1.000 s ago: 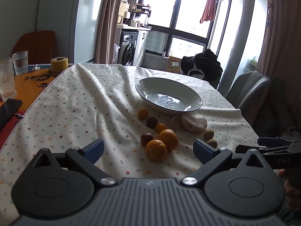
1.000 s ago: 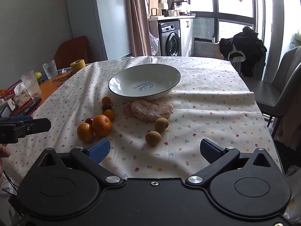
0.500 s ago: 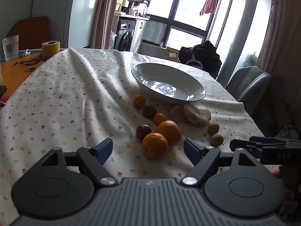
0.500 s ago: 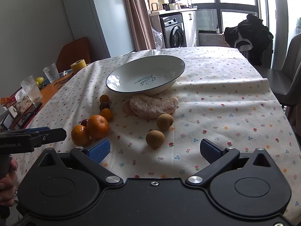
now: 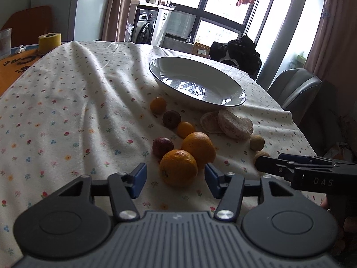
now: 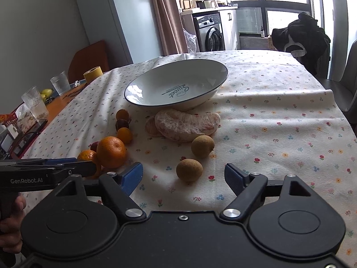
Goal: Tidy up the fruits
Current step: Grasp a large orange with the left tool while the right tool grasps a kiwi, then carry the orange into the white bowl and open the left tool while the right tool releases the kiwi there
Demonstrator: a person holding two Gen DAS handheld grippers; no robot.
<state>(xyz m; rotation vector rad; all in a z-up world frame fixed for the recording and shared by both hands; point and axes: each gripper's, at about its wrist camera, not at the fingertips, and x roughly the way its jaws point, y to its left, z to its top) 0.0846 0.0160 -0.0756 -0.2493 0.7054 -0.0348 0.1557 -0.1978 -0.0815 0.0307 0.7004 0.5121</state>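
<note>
Your left gripper (image 5: 175, 176) stands wide around the nearest orange (image 5: 178, 167); your right gripper (image 6: 184, 175), equally wide, frames a longan (image 6: 189, 170) near the tablecloth's (image 6: 279, 134) front edge

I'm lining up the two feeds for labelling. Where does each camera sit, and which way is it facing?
Left wrist: sits on the left claw, open, facing across the tablecloth at the nearest orange, the bowl behind; the right claw's side and some of a hand show at right.
Right wrist: sits on the right claw, open, facing the nearest brown fruit and the pomelo segment; the left claw's side and a hand show at left.
Shared: bowl, fruits, tablecloth, window.
</note>
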